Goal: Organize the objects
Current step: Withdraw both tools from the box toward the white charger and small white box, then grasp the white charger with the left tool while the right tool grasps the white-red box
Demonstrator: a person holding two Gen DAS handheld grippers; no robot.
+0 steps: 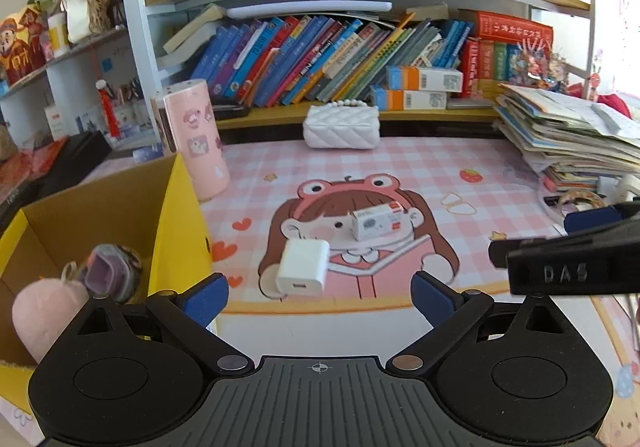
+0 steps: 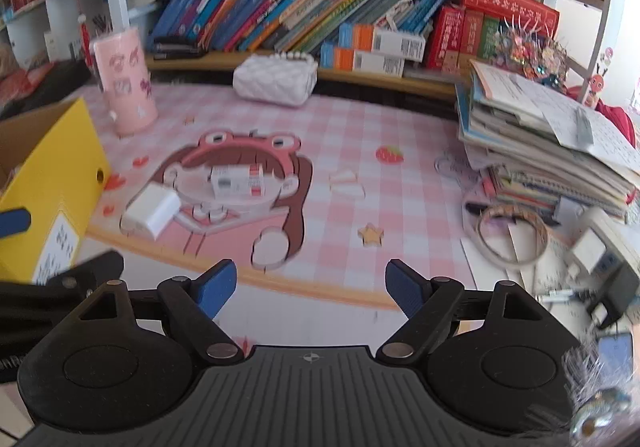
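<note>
A white charger cube [image 1: 303,267] lies on the pink cartoon desk mat [image 1: 400,163], just ahead of my left gripper [image 1: 320,297], which stands open with nothing between its blue pads. Behind the charger sits a small white box with a red label [image 1: 378,223]. At the left an open yellow cardboard box [image 1: 176,215] holds a pink plush [image 1: 44,311] and a purple item [image 1: 108,271]. My right gripper [image 2: 311,287] is open and empty above the mat's front edge. In its view the charger cube [image 2: 152,211] and the small box [image 2: 236,181] lie off to the left, beside the yellow box [image 2: 60,183].
A pink tumbler [image 1: 196,139] and a white quilted purse [image 1: 340,125] stand at the back, below shelves of books. A tall stack of papers and books [image 2: 552,139] fills the right side, with a tape ring [image 2: 512,235], rubber bands [image 1: 460,205] and adapters [image 2: 612,295] near it.
</note>
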